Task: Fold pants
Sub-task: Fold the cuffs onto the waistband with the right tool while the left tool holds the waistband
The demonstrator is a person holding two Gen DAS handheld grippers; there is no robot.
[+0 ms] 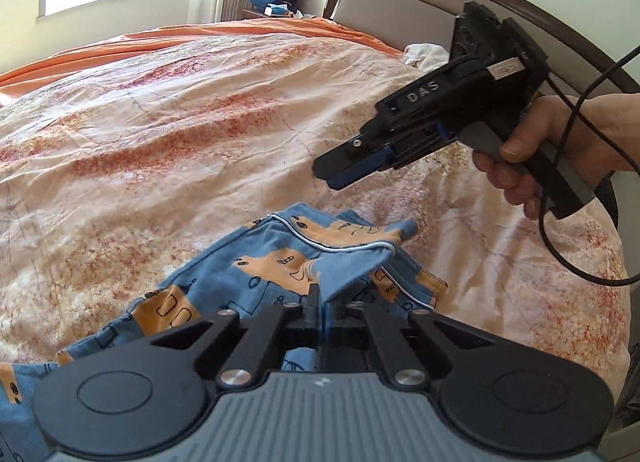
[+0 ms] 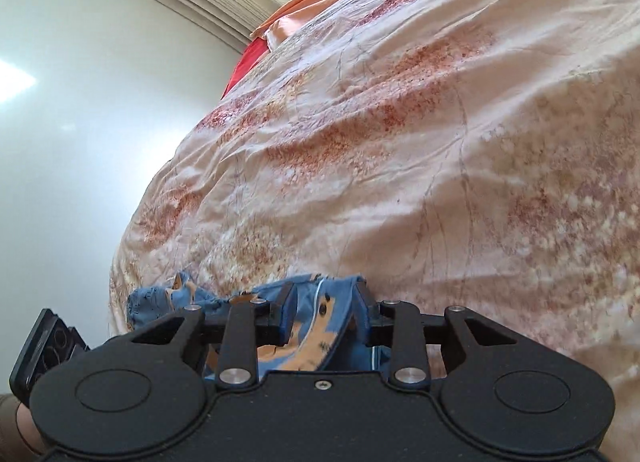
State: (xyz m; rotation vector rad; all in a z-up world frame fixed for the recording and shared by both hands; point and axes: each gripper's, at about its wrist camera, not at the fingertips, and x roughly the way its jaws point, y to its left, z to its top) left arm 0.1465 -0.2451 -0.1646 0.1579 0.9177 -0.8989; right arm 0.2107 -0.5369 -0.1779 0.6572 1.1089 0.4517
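The pants (image 1: 280, 262) are lying bunched on the bed (image 1: 160, 122), near its edge, blue with orange print. The left gripper (image 1: 316, 298) is pinching a raised fold of them, jaws fully closed on the cloth. The right gripper (image 1: 340, 178) is hovering above the far waistband edge, jaws partly apart and gripping nothing. For a clean fold, it is probably best taking that piped edge squarely, matching the left's height, before both are pulling the cloth taut.
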